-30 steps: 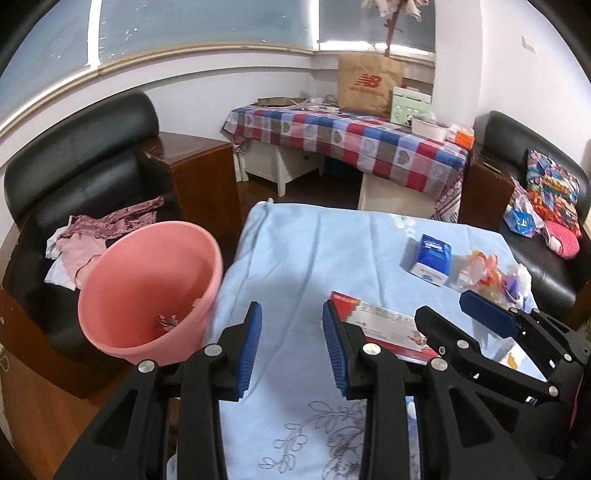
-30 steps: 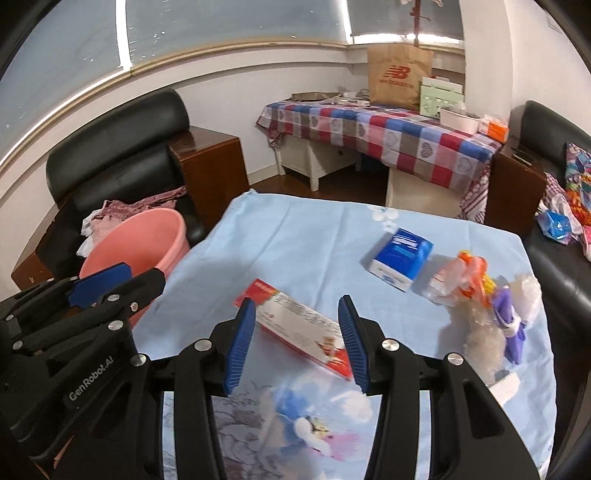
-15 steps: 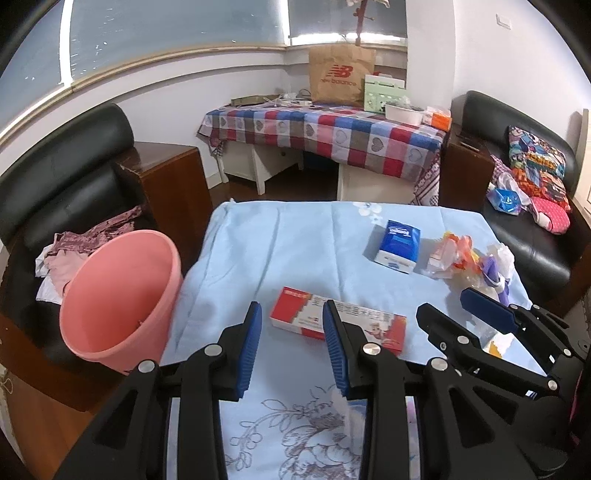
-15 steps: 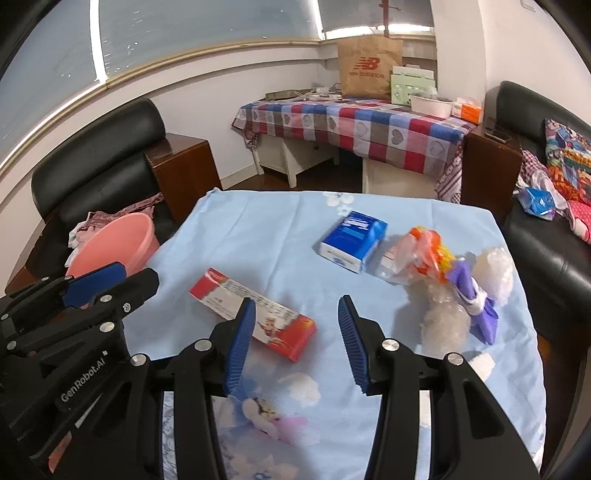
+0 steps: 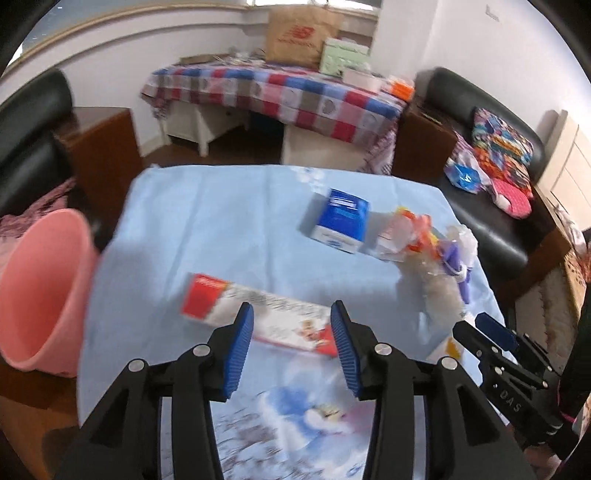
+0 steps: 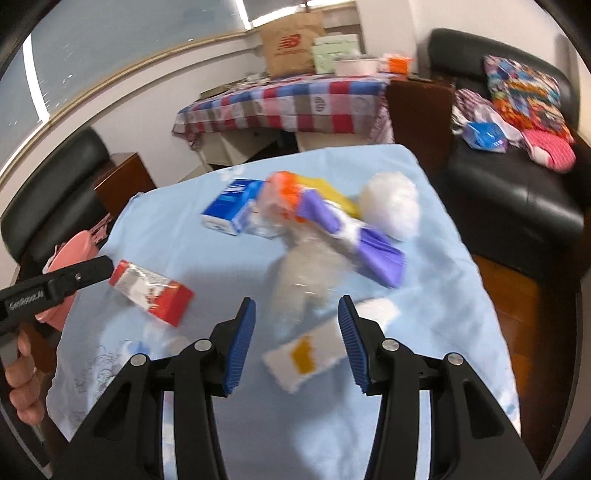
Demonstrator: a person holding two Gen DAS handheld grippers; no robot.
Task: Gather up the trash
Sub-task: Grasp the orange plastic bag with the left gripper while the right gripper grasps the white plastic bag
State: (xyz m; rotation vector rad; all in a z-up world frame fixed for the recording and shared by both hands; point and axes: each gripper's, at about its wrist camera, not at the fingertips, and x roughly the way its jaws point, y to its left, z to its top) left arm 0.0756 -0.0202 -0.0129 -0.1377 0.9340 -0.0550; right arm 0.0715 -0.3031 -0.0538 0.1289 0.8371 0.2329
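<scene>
Trash lies on a table with a light blue cloth (image 5: 207,221). A long red and white box (image 5: 258,317) lies just ahead of my open, empty left gripper (image 5: 291,345). It also shows in the right wrist view (image 6: 151,293). A blue and white box (image 6: 232,206), clear crumpled plastic (image 6: 306,277), purple packaging (image 6: 369,247) and a white wad (image 6: 391,206) lie further back. A flat white packet with a yellow mark (image 6: 325,347) lies between the fingers of my open, empty right gripper (image 6: 297,345). A pink bin (image 5: 37,291) stands left of the table.
A black armchair (image 5: 26,140) with clothes is behind the bin. A black sofa (image 6: 517,184) with colourful items stands to the right. A table with a checked cloth (image 5: 273,96) and a brown paper bag (image 5: 299,35) is at the back.
Both grippers swung right, away from the pink bin. The left one now faces the red and white box; the right one faces the plastic pile and white packet. Both stay open.
</scene>
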